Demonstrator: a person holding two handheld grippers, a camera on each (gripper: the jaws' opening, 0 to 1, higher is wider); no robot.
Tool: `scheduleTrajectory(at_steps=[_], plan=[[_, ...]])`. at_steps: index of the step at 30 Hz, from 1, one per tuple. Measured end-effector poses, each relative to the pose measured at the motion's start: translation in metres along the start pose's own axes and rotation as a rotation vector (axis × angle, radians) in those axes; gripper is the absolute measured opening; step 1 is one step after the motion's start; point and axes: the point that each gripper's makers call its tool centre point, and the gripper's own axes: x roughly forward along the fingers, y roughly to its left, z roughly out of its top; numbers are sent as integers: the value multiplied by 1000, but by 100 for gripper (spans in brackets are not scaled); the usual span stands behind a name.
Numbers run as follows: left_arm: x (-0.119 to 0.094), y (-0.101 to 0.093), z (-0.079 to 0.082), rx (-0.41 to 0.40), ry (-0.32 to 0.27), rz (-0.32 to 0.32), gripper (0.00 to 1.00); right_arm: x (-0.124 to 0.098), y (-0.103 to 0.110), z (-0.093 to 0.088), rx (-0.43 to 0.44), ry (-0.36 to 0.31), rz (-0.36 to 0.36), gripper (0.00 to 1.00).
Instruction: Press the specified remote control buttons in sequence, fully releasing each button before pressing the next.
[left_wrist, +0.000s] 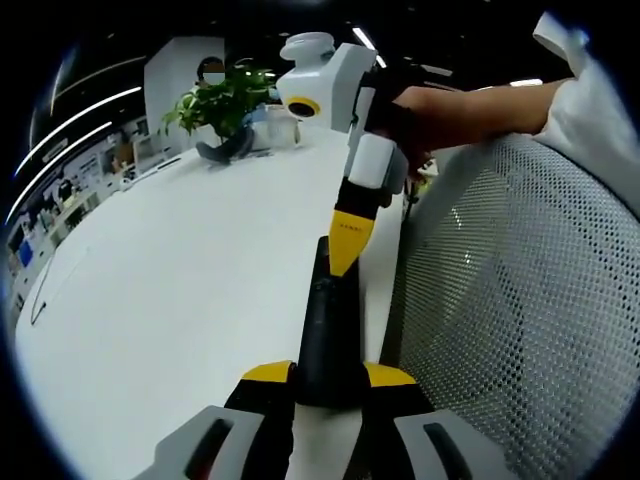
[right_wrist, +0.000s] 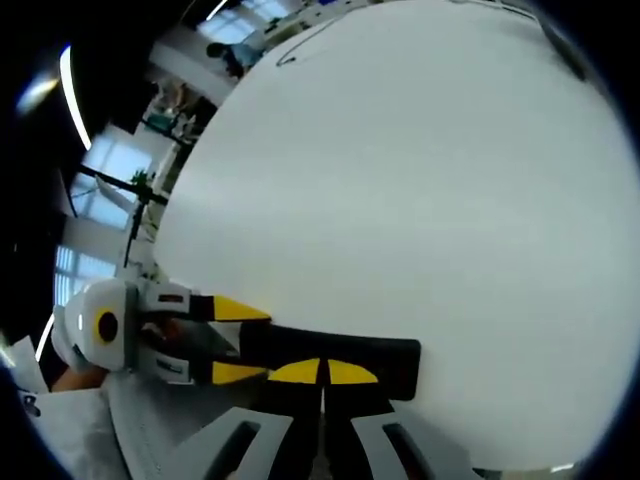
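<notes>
We see the black remote control (left_wrist: 328, 335) low centre in the left gripper view, lying long-ways on the white table (left_wrist: 170, 300) near its right edge. Its near end sits between the yellow-tipped jaws of the left gripper (left_wrist: 328, 375), which are closed against its two sides. The right gripper (left_wrist: 349, 235) comes down from upper centre; its yellow tip, jaws together, touches the remote's upper face near the far end. A hand (left_wrist: 425, 120) and bare forearm hold it at upper right. A white mesh chair back (left_wrist: 520, 300) takes the right half of the frame. At upper left on the table stand a green potted plant (left_wrist: 222, 105) and a white cup (left_wrist: 283, 125).

In the right gripper view the remote control (right_wrist: 335, 362) lies across the lower centre, on the table (right_wrist: 400, 180) edge. The right gripper (right_wrist: 322, 372) tips at bottom centre are shut together, with nothing between them, resting on the remote's face. The left gripper (right_wrist: 240, 340) enters from lower left, its two yellow jaws either side of the remote's end, gripping it. Windows and office furniture show blurred at far left.
</notes>
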Motion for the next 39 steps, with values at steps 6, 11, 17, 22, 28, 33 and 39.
scheduleTrajectory(at_steps=[6, 11, 17, 22, 28, 33, 39], plan=[[0, 0, 0, 0, -1, 0, 24, -1, 0, 0, 22, 2, 2, 0], [0, 0, 0, 3, 0, 0, 25, -3, -2, -3, 22, 29, -21, 0], [-1, 0, 0, 8, 1, -2, 25, -7, -7, -6, 40, 51, -54, 0], [-1, 0, 0, 8, 1, -1, 25, -10, -12, -10, 73, 65, -77, 0], [-1, -1, 0, 8, 2, -1, 25, -12, -14, -11, 79, 70, -85, 0], [-1, -1, 0, 8, 1, 0, 25, -11, -8, -10, 71, 69, -56, 0], [-1, 0, 0, 7, 1, 0, 25, -8, -11, -12, 51, 85, -76, 0]])
